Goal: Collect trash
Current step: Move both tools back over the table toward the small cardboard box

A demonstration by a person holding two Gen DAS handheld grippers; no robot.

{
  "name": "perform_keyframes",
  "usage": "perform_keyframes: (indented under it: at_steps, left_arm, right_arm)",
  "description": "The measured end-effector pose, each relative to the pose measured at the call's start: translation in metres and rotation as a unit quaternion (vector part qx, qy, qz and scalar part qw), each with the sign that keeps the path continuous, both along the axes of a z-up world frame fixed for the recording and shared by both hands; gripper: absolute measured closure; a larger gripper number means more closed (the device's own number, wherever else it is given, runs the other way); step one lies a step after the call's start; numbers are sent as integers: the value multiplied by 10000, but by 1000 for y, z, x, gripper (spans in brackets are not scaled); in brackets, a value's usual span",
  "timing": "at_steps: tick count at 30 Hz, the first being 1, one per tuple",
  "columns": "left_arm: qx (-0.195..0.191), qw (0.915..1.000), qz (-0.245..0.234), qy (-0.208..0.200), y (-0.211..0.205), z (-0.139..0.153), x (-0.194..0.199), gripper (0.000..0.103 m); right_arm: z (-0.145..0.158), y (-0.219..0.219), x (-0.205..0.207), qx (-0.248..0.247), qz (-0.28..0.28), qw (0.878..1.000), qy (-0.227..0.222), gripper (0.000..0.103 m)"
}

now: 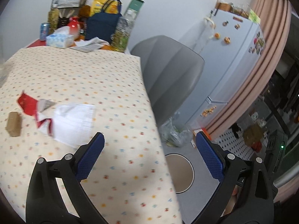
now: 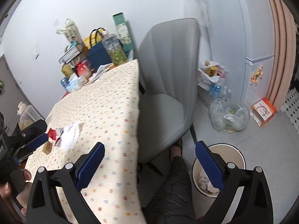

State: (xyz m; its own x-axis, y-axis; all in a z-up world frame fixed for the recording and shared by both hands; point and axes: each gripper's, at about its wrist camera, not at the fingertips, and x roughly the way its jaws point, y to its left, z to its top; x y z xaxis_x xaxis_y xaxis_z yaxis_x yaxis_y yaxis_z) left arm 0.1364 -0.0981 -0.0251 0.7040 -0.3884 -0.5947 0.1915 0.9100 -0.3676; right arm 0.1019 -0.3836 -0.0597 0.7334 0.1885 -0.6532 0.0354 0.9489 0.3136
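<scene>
Hovering with both claws, left and right, spread and empty, crumpled paper in the bin, while wrappers and a small box await on the worktop.

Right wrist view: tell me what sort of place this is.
Probably a home kitchen or dining corner: a white fridge dotted with magnets, a table under a cream dotted tablecloth with a grey padded chair, and a round bin holding crumpled paper.
</scene>
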Motion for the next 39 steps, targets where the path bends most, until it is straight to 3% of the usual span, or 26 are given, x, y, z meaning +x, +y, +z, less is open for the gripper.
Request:
perform_keyframes:
  at_steps: [8, 14, 19, 30, 39]
  left_arm:
    - [23, 9979, 611, -194, 51, 5, -18, 6]
    - [74, 9921, 1220, -278, 89, 4, -28, 6]
    - [122, 9886, 1460, -339, 109, 2, -34, 6]
    - [402, 9867, 1518, -415, 159, -1, -47, 6]
    - [286, 9894, 1404, -233, 194, -11, -39, 6]
  right_arm:
    - [14, 49, 2, -303, 270, 9991, -143, 8]
    - [20, 76, -1, -491, 328, 9977, -341, 8]
    - [25, 98, 0, -600, 494, 9962, -390, 8]
    - [28, 140, 8, -897, 880, 9904, -578, 8]
    - [23, 172, 19, -844, 1373, 9851, -602, 8]
